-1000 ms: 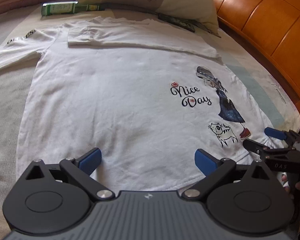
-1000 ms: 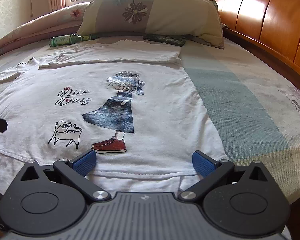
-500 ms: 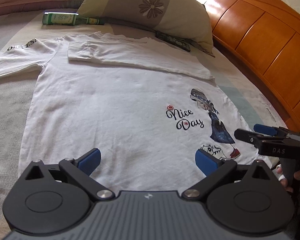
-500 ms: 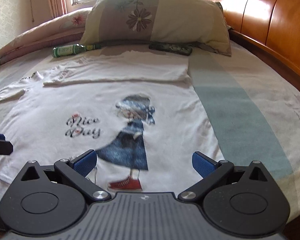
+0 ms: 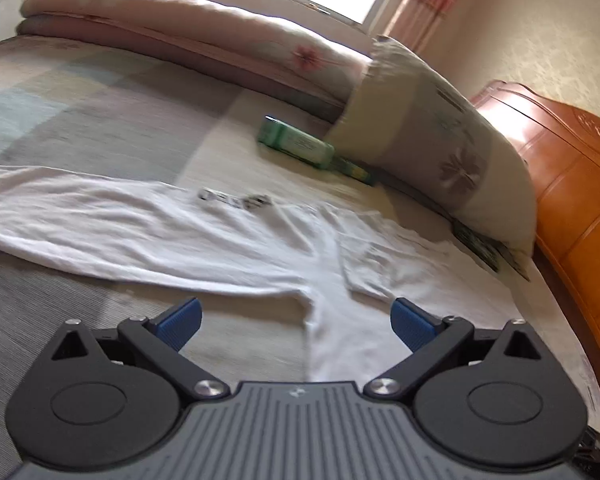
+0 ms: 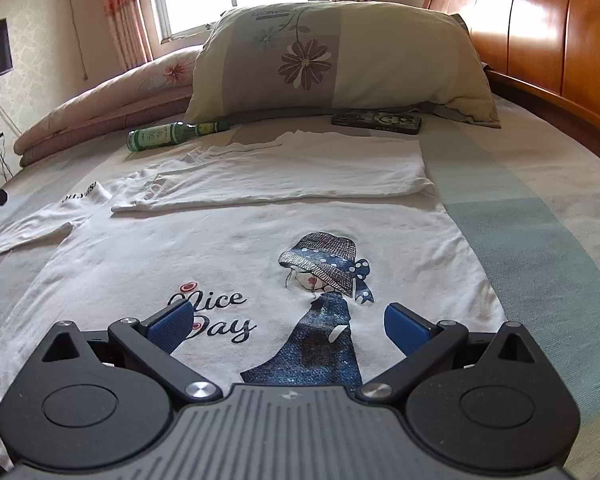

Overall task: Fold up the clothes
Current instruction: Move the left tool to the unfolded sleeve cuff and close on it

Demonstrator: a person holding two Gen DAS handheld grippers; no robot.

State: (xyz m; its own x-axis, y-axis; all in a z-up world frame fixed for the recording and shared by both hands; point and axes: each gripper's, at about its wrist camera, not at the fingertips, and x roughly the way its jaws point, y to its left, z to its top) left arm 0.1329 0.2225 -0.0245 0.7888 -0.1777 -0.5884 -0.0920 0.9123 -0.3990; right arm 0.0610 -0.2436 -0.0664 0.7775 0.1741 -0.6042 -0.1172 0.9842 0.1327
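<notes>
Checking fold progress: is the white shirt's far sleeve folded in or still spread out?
Folded in. The far sleeve lies flat across the white shirt near the pillow; the near sleeve is spread out.

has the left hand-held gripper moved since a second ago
Yes. The left hand-held gripper has swung from the hem toward the unfolded sleeve; the green bottle looks closer.

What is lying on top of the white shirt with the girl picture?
One white sleeve lies folded across the white printed T-shirt near its collar. Nothing else rests on it. The striped bedsheet directly beneath is covered.
</notes>
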